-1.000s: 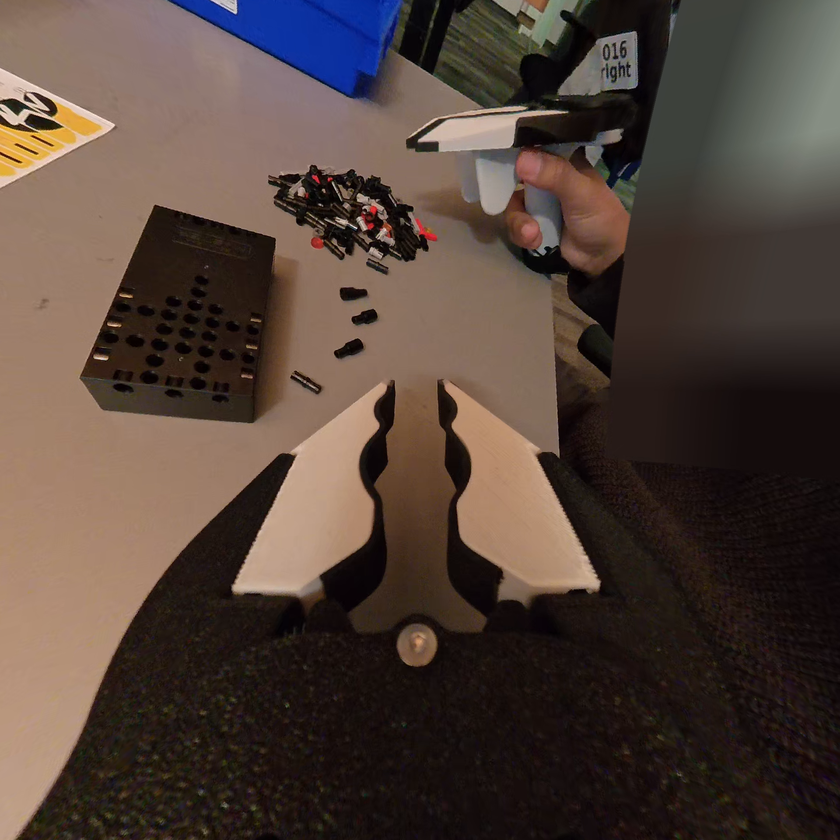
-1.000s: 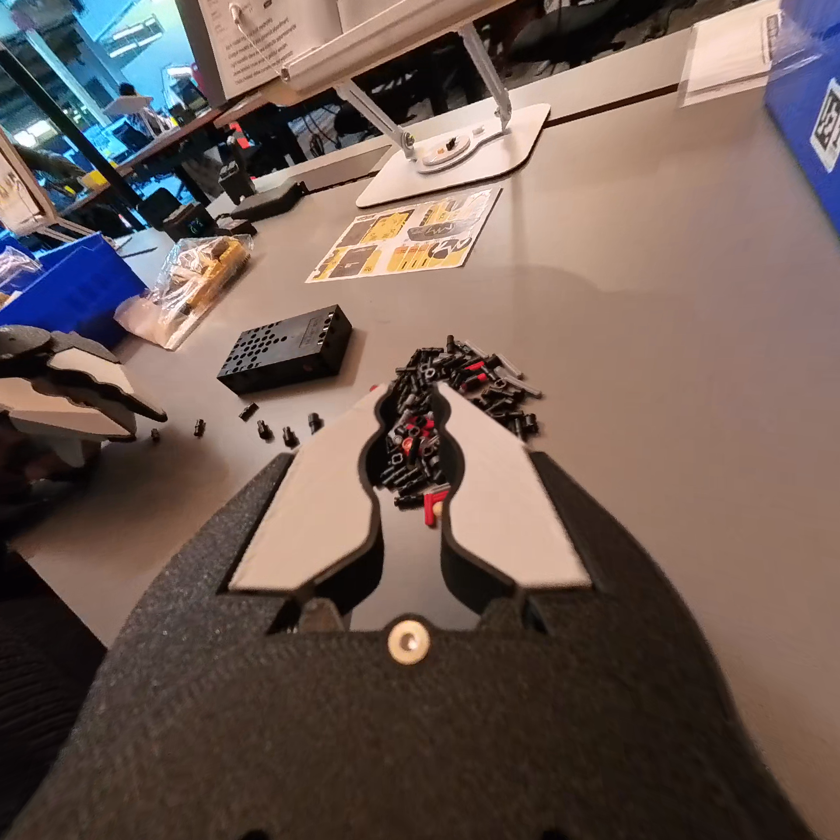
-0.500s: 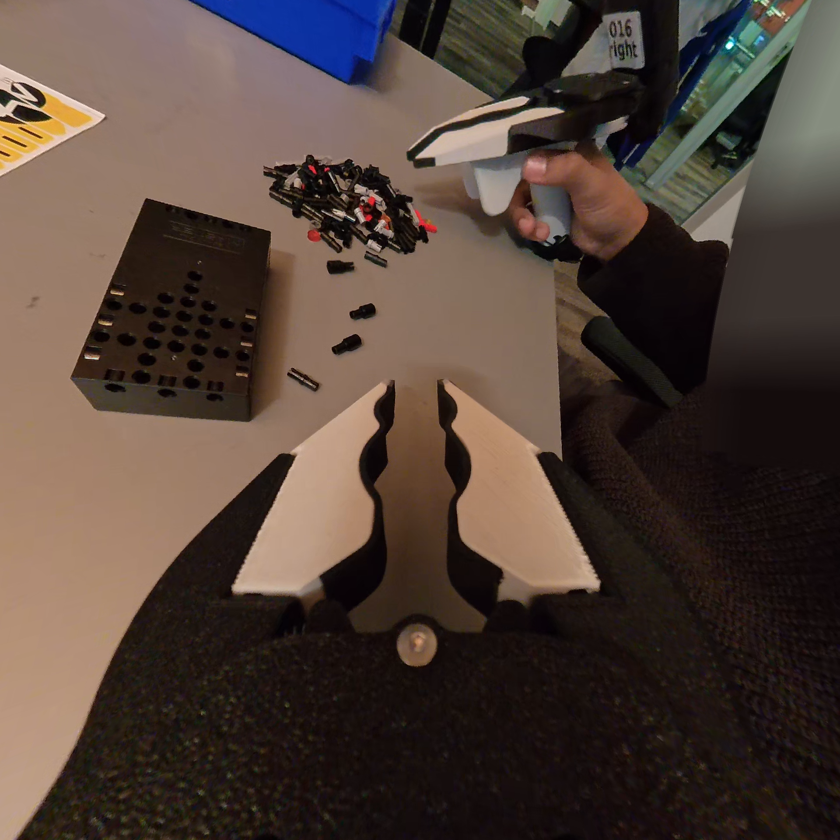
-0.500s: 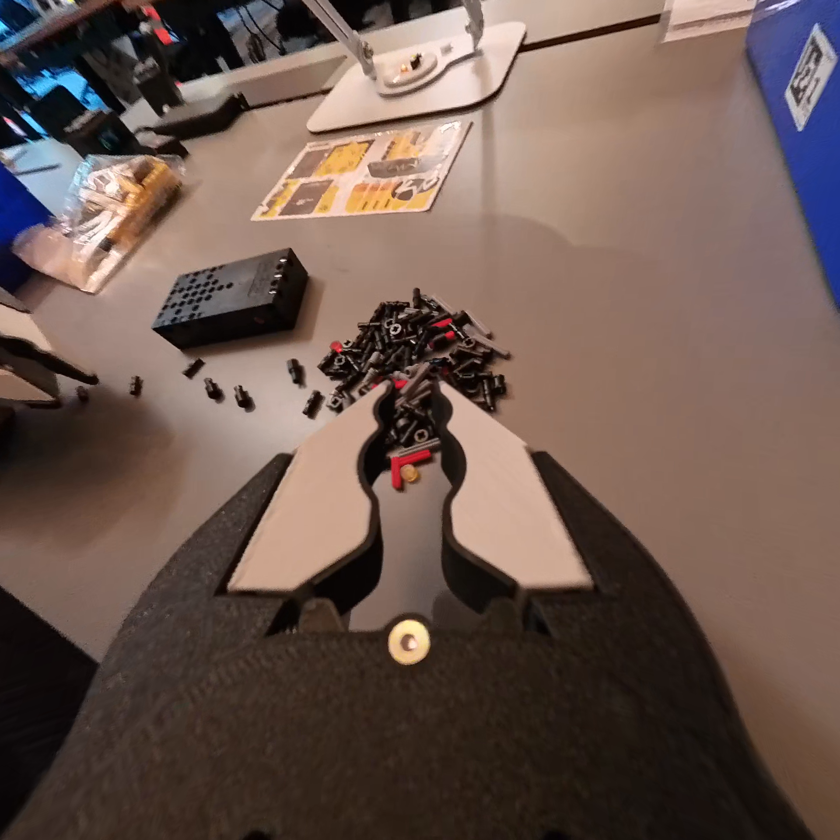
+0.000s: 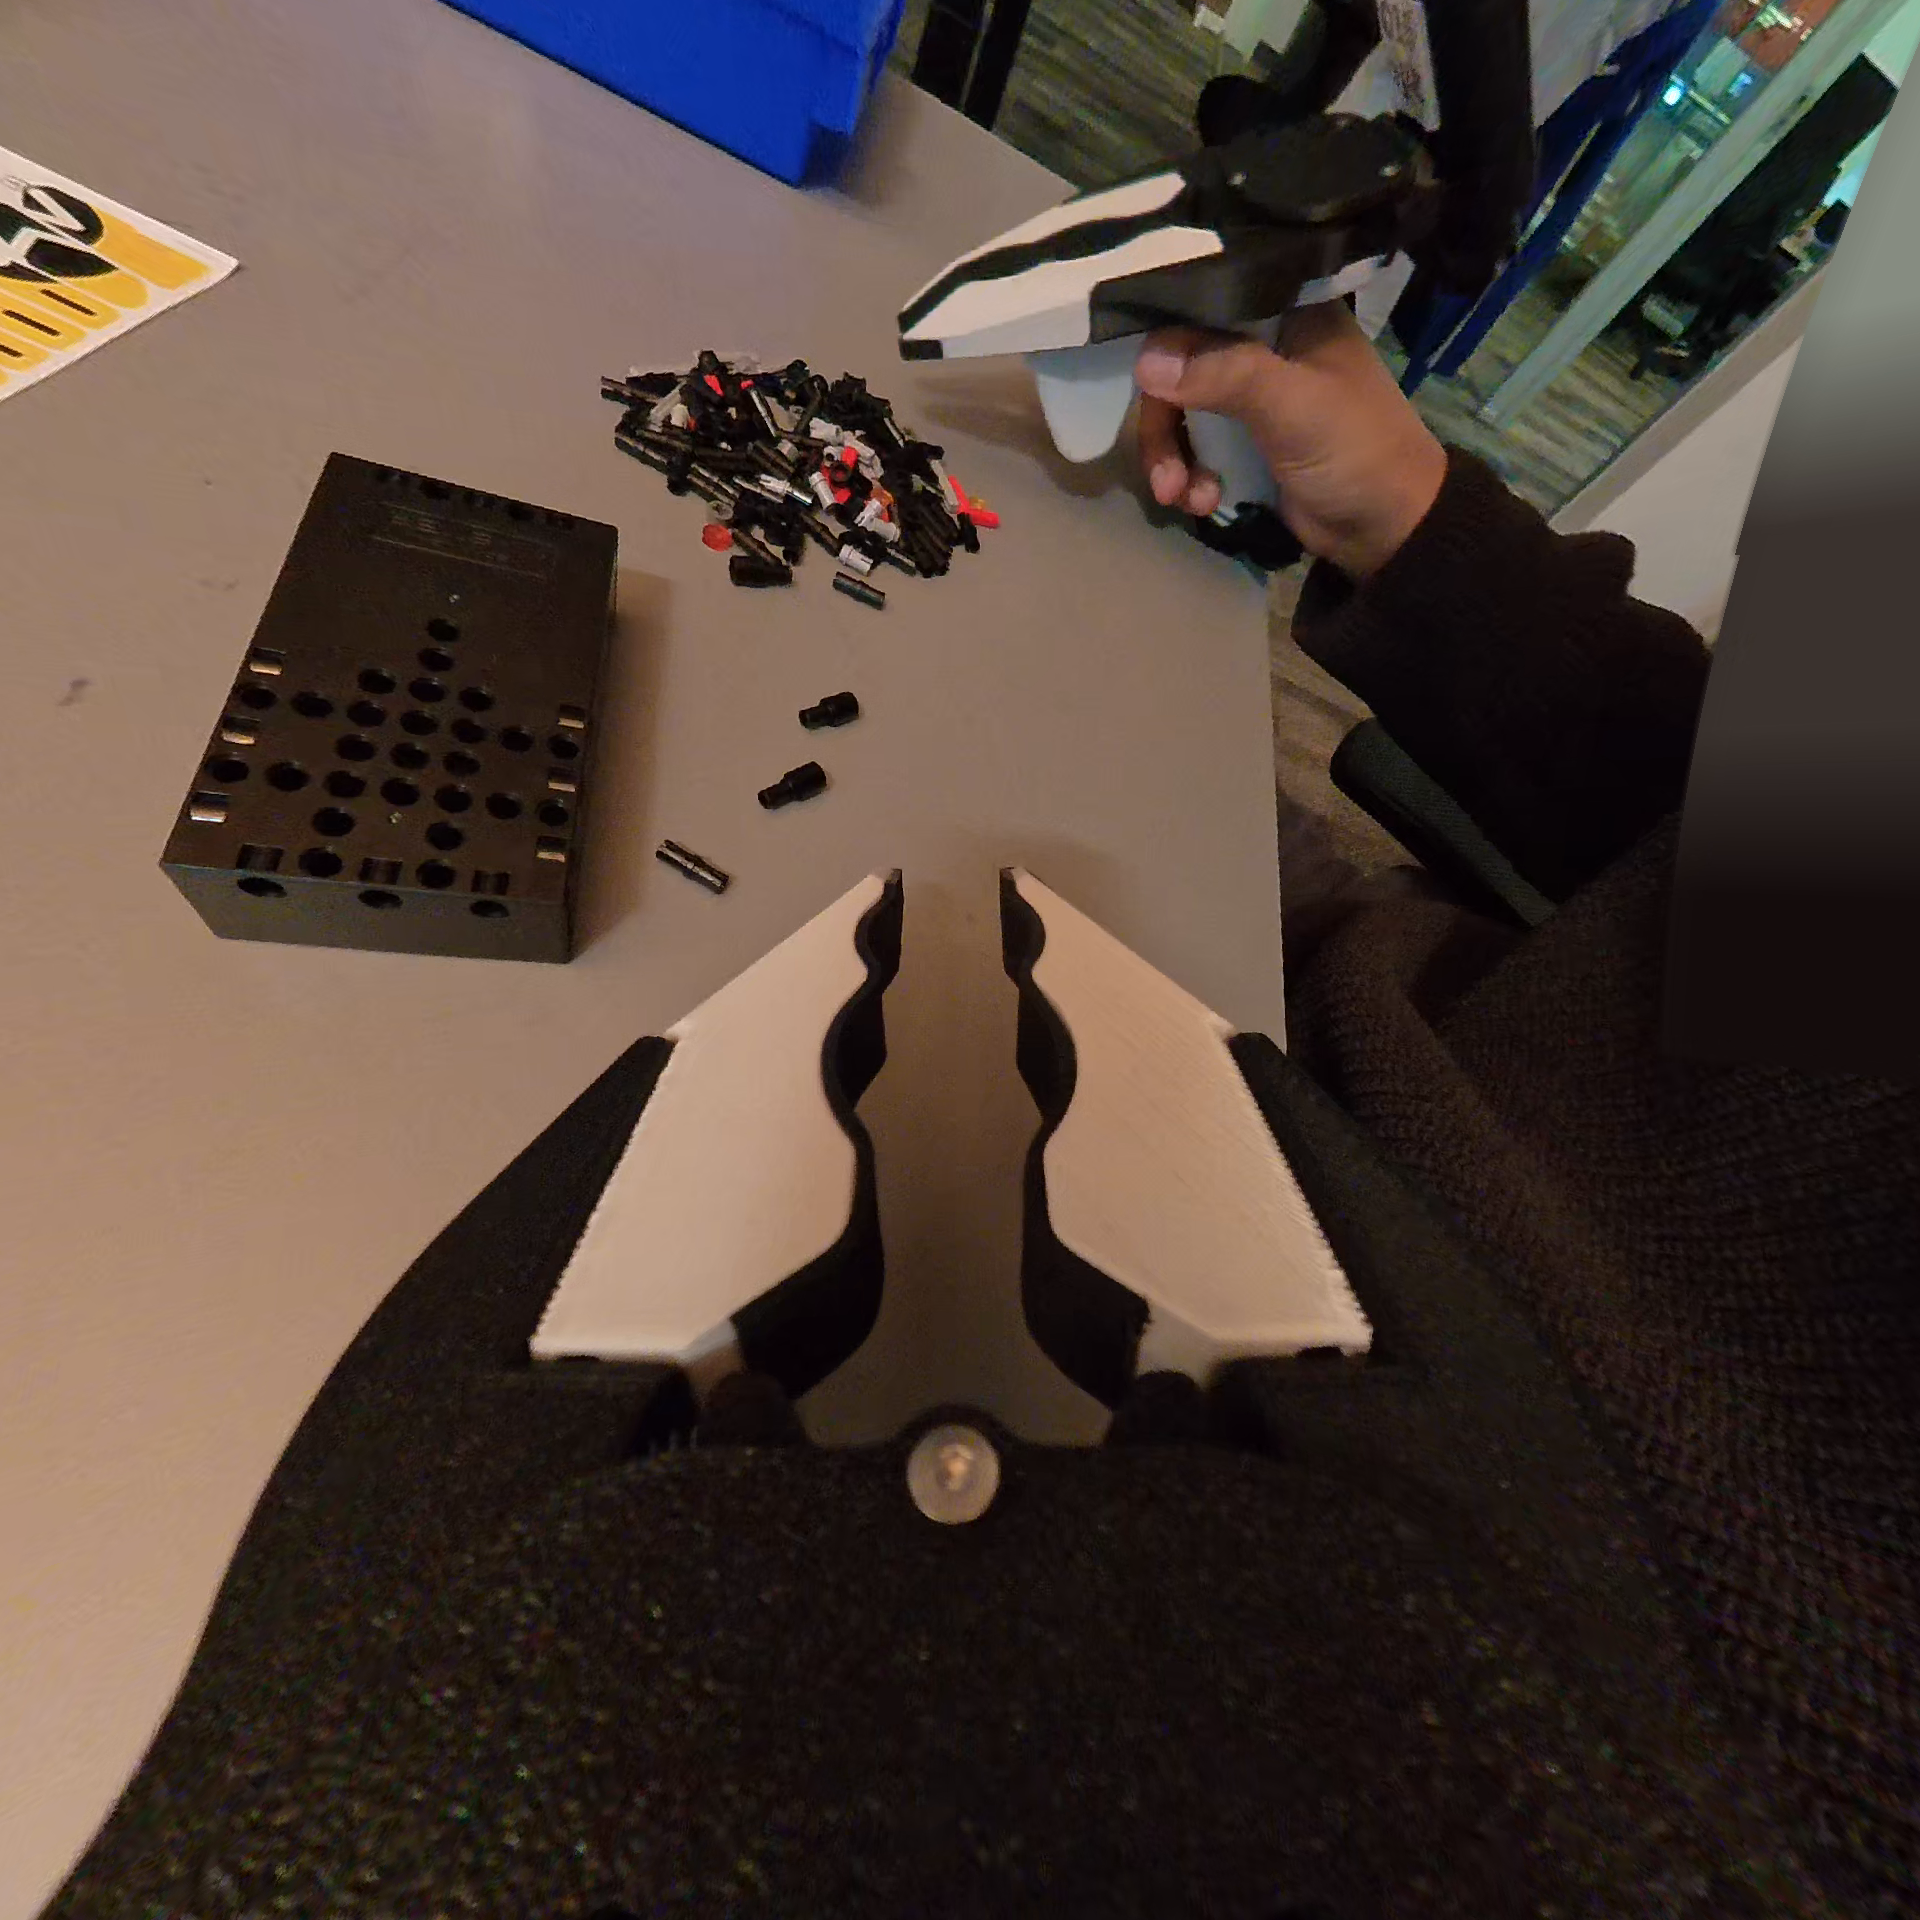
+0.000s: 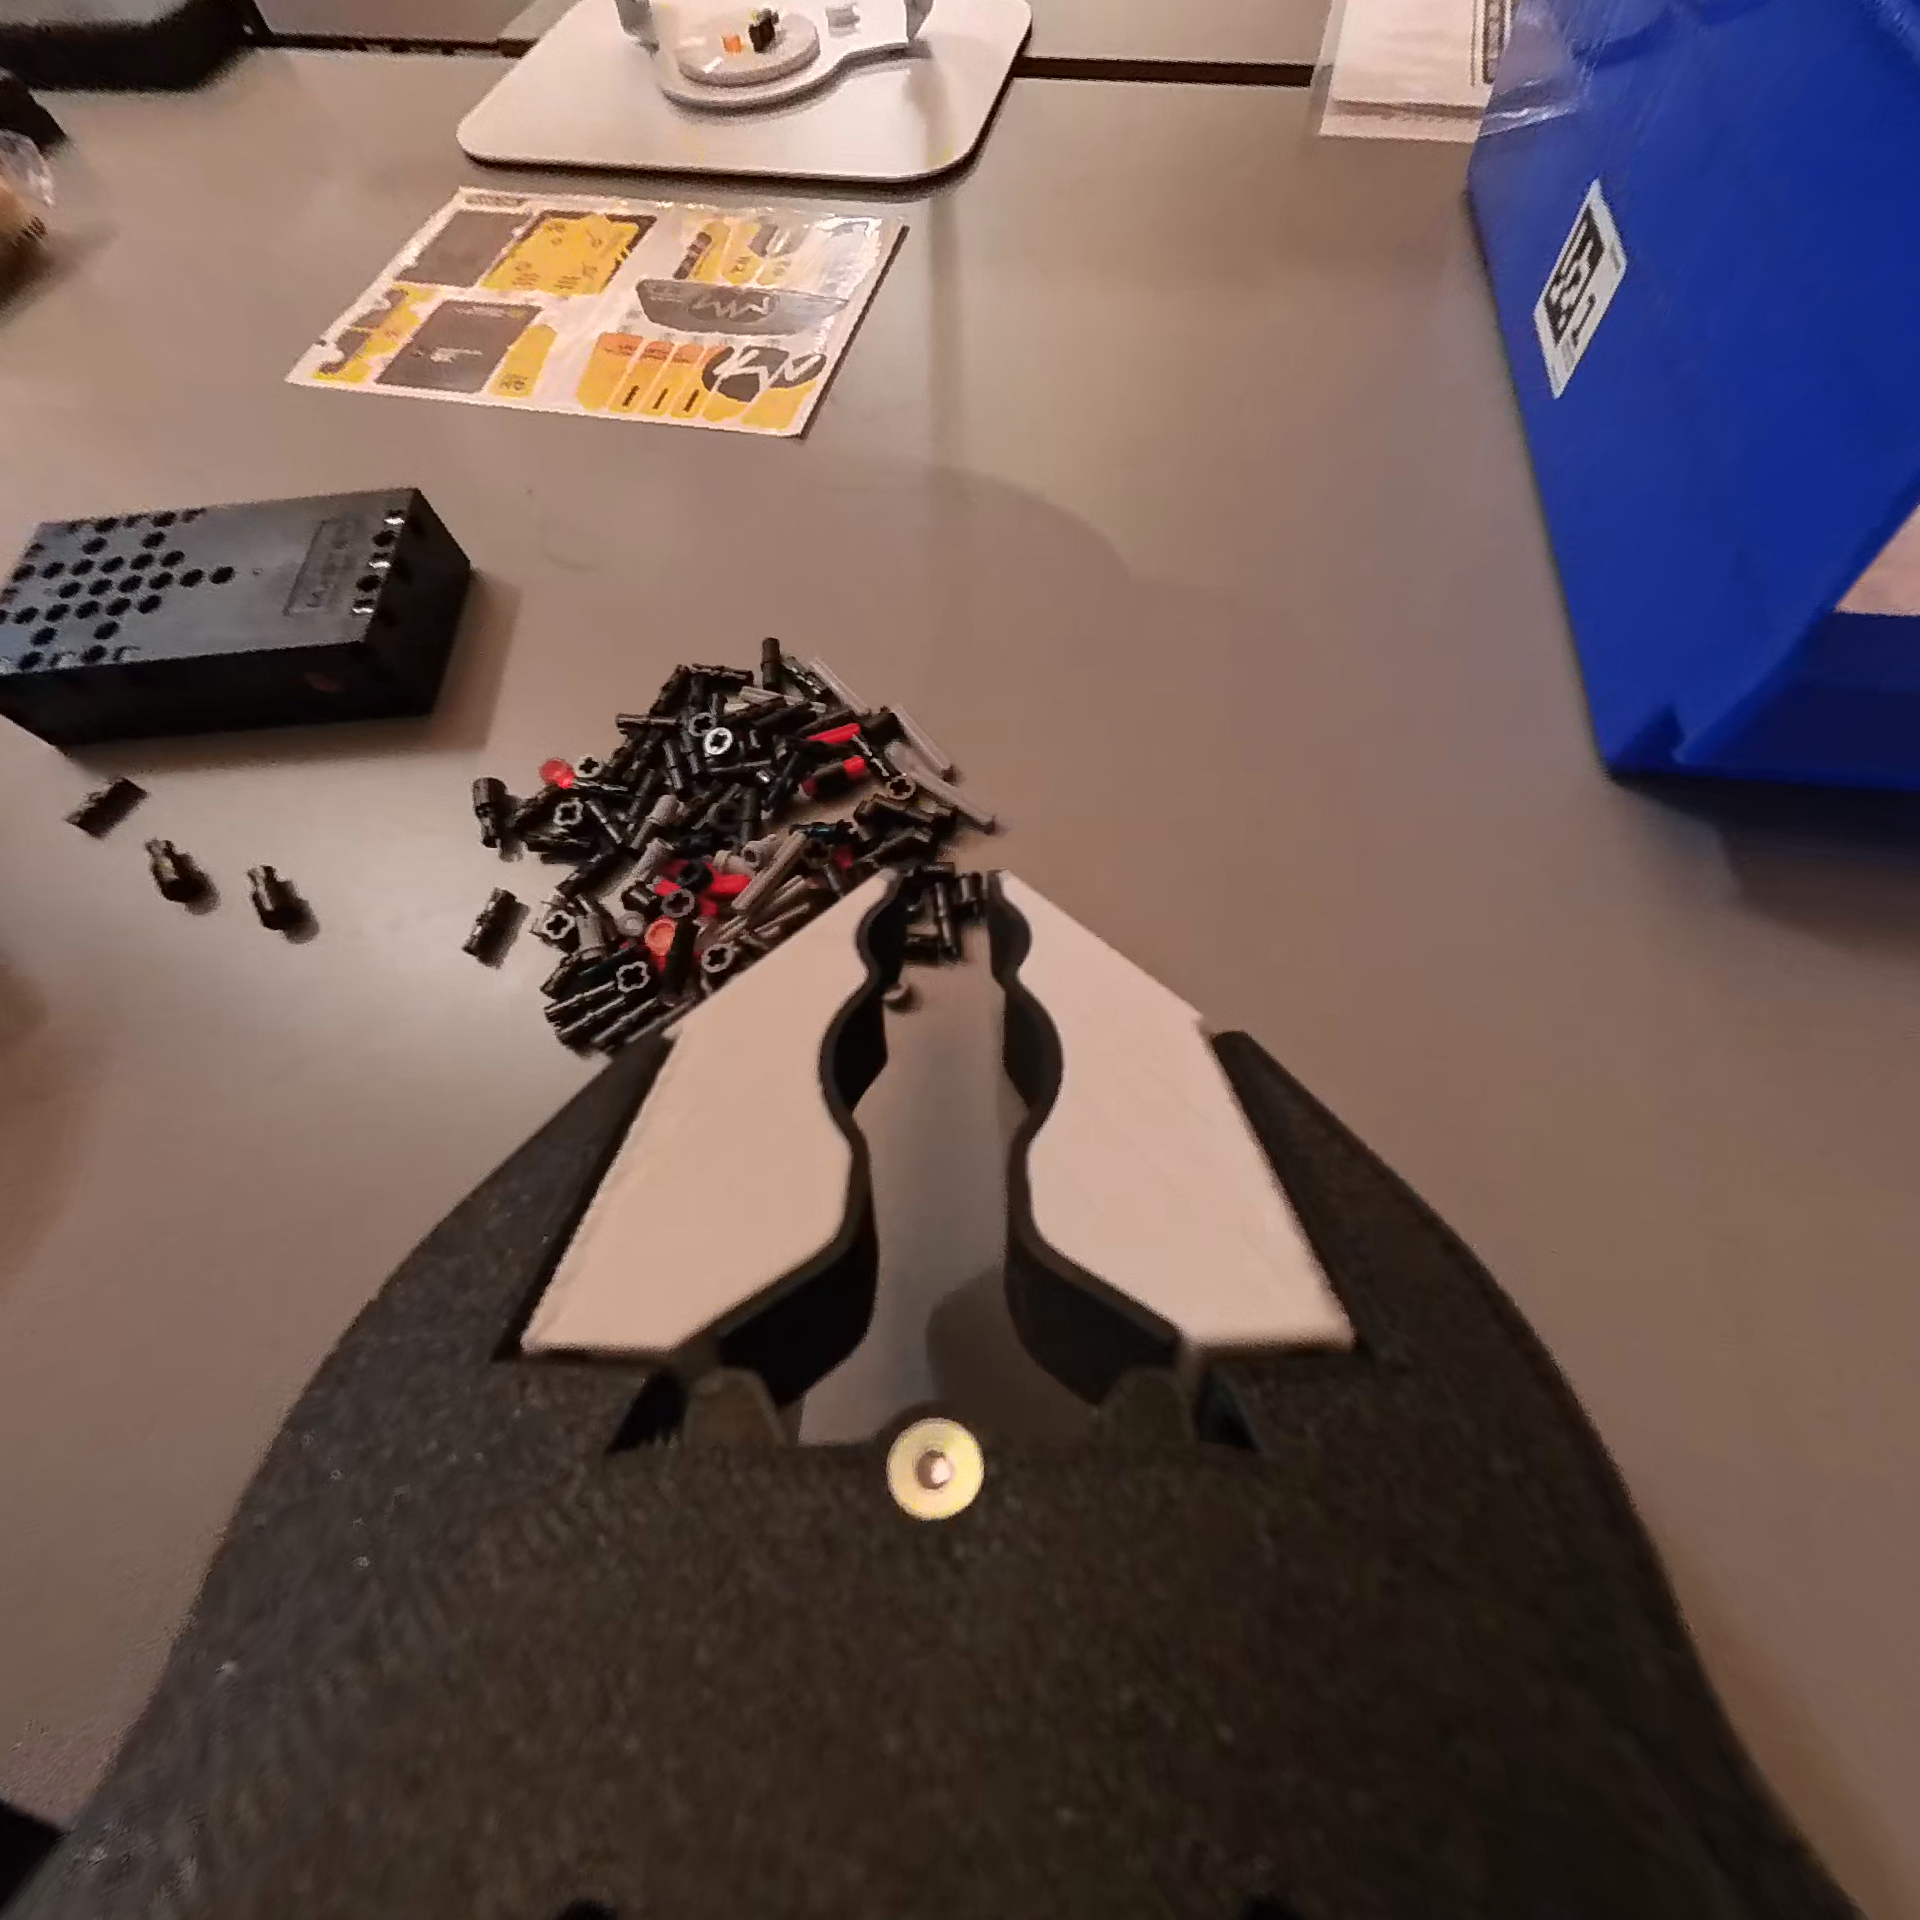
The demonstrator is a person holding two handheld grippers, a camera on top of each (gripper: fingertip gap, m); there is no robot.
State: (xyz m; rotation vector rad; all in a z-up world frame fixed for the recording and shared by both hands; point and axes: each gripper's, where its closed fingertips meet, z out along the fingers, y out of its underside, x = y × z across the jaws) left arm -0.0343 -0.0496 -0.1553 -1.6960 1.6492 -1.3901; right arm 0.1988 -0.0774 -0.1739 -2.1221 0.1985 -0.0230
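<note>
Our right gripper (image 6: 940, 883) has slid to the pile's (image 6: 727, 831) near-right edge.
Both pairs of fingers gape narrowly, empty; our left gripper (image 5: 951, 883) hovers near loose black pins (image 5: 795, 784).

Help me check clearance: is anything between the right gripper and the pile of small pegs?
Nothing visible is. The open right gripper hangs at the near edge of the pile of small pegs, above bare grey table.

Left gripper (image 5: 950, 883) open, empty, above grey table (image 5: 312, 1143); black perforated block (image 5: 400, 717) left of it, pin pile (image 5: 795, 473) beyond block.
</note>
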